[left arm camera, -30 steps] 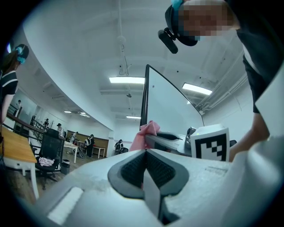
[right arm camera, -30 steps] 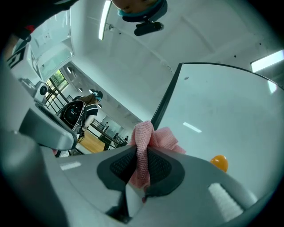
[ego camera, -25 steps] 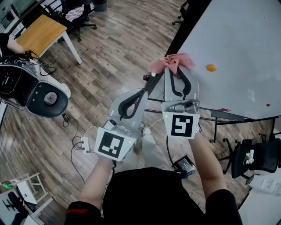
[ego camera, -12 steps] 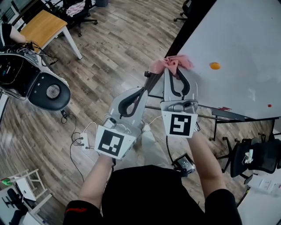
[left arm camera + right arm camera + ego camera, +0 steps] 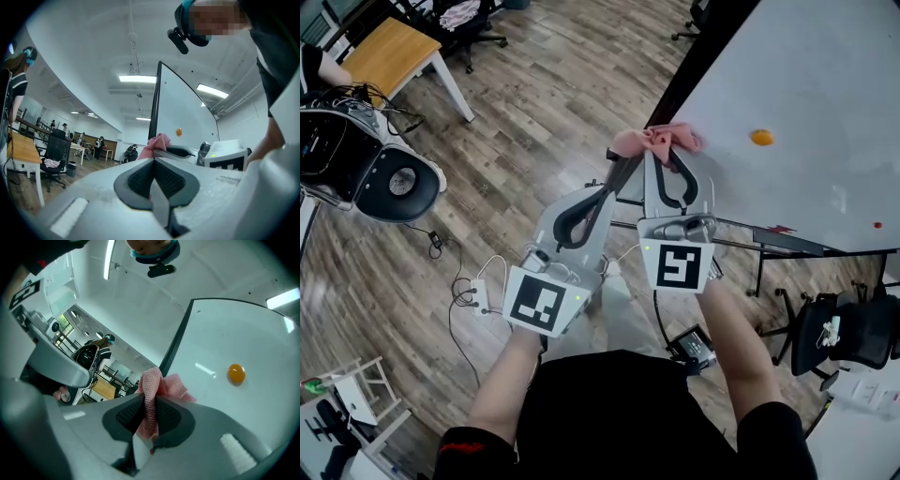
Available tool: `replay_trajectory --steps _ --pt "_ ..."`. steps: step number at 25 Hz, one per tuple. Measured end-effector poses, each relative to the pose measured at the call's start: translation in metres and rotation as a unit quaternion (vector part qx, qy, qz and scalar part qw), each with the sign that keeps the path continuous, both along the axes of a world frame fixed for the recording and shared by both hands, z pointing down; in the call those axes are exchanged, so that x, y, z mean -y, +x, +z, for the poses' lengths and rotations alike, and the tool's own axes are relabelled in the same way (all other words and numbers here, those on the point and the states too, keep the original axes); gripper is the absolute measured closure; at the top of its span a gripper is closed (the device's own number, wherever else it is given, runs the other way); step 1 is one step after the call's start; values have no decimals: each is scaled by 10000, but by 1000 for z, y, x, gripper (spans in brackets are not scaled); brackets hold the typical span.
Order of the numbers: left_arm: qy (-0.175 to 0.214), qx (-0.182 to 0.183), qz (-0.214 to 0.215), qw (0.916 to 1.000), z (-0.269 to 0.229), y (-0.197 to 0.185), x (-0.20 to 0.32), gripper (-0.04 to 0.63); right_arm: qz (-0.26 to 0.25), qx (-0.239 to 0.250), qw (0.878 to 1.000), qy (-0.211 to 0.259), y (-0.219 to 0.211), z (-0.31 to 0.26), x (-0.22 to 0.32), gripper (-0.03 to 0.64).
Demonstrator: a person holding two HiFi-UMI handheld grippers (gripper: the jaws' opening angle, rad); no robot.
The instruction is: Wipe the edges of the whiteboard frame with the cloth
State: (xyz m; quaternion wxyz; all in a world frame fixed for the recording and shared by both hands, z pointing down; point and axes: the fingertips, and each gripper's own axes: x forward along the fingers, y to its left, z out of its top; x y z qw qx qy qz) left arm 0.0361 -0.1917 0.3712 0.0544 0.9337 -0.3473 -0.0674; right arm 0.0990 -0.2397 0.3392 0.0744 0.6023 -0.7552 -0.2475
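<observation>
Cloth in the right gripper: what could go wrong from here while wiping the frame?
The cloth is pinched by one narrow fold in the right gripper; dragging along the frame could pull it free. The shut left gripper sits close beside it and might knock the frame. A stray stroke could hit the orange magnet.
</observation>
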Motion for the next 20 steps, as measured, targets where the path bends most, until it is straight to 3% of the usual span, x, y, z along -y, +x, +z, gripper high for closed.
replay_trajectory --steps 20 --pt "-103 102 15 9999 20 1 0 595 -20 -72 9996 -282 -1 32 2 566"
